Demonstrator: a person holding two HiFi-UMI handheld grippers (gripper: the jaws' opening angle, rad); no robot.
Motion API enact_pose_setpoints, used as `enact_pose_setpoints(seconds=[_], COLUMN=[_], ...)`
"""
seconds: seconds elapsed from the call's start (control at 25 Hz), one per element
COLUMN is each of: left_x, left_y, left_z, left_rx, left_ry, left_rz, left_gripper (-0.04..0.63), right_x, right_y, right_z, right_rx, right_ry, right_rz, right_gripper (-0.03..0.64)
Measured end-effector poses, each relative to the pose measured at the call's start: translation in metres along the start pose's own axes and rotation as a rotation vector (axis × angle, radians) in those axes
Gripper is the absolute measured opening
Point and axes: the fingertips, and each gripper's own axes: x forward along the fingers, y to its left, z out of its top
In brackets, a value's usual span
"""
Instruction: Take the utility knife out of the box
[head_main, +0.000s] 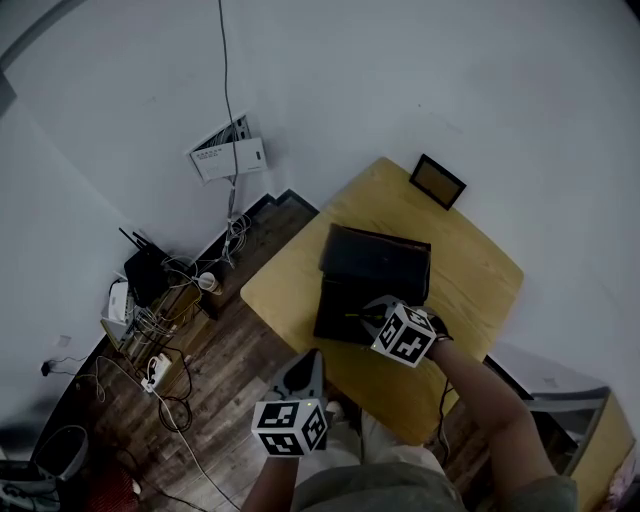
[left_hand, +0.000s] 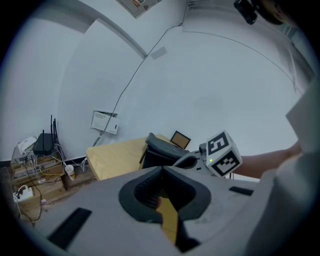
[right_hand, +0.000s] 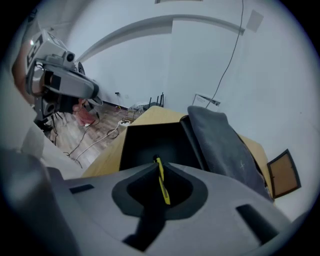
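Knife (right_hand: 161, 182), a thin yellow strip, is pinched edge-on between the closed jaws of the right gripper (right_hand: 158, 167). It hangs over the open box (right_hand: 150, 142), which lies mid-table toward the person's edge.

The grasp looks made. Lifting the knife clear and setting it on the table (head_main: 290, 290) seems left to do.

I cannot tell whether the knife has cleared the box floor. Its far end is lost against the black lining, and in the head view the marker cube covers it.

The left gripper (left_hand: 160, 170) hangs off the table's near edge, jaws together on nothing. The yellow in their gap is probably the table behind.

The lid (right_hand: 220, 145) lies open on the box's far side.
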Motion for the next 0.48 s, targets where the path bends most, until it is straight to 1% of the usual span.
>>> enact_pose_setpoints(seconds=[0.08,0.12,0.16,0.24,0.48], left_x=[0.002,0.003,0.003,0.005,0.006], left_y=[0.002,0.002,0.003,0.004,0.004], left_z=[-0.001,-0.002,-0.002,-0.003,-0.009], left_rx=[-0.004,-0.006,-0.007,-0.008,-0.018], left_ry=[0.004,0.006,0.008,0.011,0.020], left_rz=[0.003,0.004,0.005,0.008,0.009], left_gripper=[0.003,0.004,0.003,0.003,0.003], right_x=[0.010,0.014,0.018,0.026,0.041], right_y=[0.003,0.005,0.005,0.005,0.005], right_z=[-0.005,-0.007,-0.010,-0.013,-0.022], right_rx=[-0.021,-0.033,-0.043,-0.058,-0.095], right_ry=[0.040,0.061,0.080,0.103,0.141], right_rz=[0.051,0.071,0.087,0.100,0.101], right_gripper=[0.015,0.064,0.094,0.094,0.094])
